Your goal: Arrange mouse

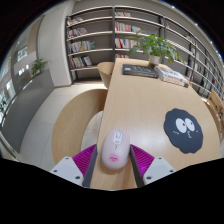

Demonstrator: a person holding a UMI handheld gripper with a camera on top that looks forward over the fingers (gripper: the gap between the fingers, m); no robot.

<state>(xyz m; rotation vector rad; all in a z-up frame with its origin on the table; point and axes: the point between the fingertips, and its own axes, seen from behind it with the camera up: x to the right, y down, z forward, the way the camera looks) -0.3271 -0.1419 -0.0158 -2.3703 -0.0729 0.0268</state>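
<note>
Gripper view: hand-held gripper (113, 165) sits low over a light wooden worktop (140, 105), its two fingers spread fairly wide, magenta pads (85, 159) facing inward. White mouse (114, 148) lies between the fingers, long axis pointing away from the camera, a pink mark on its near end. Pads look close to the mouse's sides, the right one maybe touching; a thin strip of gap seems to show on the left (hard to call, so counting it as not clamped). Mouse appears to rest on the worktop by itself, near the worktop's front edge.

Ahead and to the right of the fingers: a round black mat (182, 127) with a white cartoon face, flat on the worktop, well apart from the mouse. Farther along the worktop, a dark keyboard (140, 71), and just beside it a stack of papers or books (172, 76). Behind those, a green potted plant (156, 45).

Nothing sits between the mouse and the black mat, just bare wood.

Background: long bookshelves (95, 35) full of books across the far wall, grey floor (40, 110) left of the worktop, another small plant (38, 67) by the window on the far left.
</note>
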